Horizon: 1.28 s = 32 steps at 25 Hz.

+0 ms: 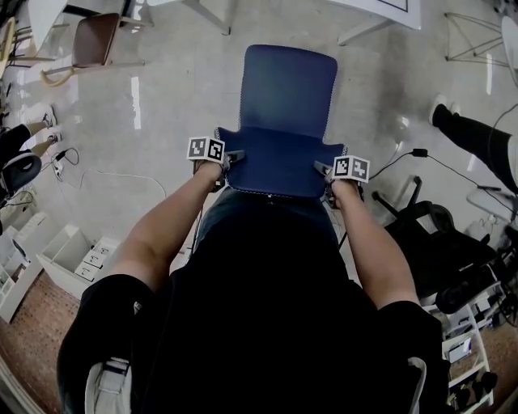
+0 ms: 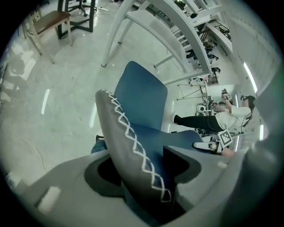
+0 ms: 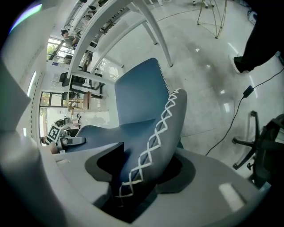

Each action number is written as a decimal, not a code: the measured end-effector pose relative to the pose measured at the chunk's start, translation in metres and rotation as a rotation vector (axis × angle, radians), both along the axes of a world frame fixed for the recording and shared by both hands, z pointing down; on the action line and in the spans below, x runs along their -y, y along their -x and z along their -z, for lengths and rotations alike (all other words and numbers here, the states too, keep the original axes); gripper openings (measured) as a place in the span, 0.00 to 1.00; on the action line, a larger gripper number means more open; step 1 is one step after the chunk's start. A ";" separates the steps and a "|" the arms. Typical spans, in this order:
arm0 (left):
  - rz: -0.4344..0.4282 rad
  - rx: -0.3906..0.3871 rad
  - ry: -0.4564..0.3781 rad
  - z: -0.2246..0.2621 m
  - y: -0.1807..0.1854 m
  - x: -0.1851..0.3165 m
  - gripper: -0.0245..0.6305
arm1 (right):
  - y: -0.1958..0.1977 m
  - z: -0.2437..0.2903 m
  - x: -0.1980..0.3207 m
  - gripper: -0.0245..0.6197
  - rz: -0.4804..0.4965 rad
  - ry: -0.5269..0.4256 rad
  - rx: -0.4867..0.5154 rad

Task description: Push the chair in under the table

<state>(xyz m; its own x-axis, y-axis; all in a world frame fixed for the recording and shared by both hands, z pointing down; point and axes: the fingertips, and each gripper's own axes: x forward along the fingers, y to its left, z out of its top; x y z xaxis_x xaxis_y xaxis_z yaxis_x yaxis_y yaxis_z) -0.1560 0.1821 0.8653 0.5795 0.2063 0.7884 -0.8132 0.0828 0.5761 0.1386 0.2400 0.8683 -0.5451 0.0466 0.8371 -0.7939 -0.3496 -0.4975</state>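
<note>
A blue chair (image 1: 287, 89) with white cross-stitching stands on the pale floor right in front of me, its seat facing away towards a white table (image 1: 368, 20). My left gripper (image 1: 229, 158) straddles the left edge of the backrest (image 1: 279, 162). In the left gripper view the stitched edge (image 2: 128, 137) lies between the jaws of the left gripper (image 2: 142, 170) with a dark gap on one side. My right gripper (image 1: 325, 170) is on the backrest's right edge. In the right gripper view the right gripper (image 3: 142, 173) has its jaws closed on the stitched edge (image 3: 162, 128).
The white table legs (image 2: 146, 26) rise beyond the chair. A wooden chair (image 1: 93, 40) stands far left, a black office chair base (image 1: 437, 234) and a cable (image 1: 405, 158) at right. White shelving (image 1: 73, 259) sits low left. A person's leg (image 1: 473, 133) is at far right.
</note>
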 end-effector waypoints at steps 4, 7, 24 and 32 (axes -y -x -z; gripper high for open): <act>0.014 0.001 -0.014 0.012 -0.007 0.013 0.63 | -0.008 0.010 0.016 0.43 -0.006 -0.016 0.002; 0.023 -0.003 -0.025 0.024 -0.015 0.020 0.62 | -0.017 0.021 0.028 0.42 -0.003 -0.030 -0.001; 0.135 -0.012 -0.036 0.074 -0.031 0.044 0.62 | -0.033 0.058 0.054 0.42 -0.002 -0.026 0.050; 0.165 -0.006 -0.048 0.093 -0.042 0.047 0.63 | -0.044 0.071 0.059 0.42 0.016 -0.030 0.072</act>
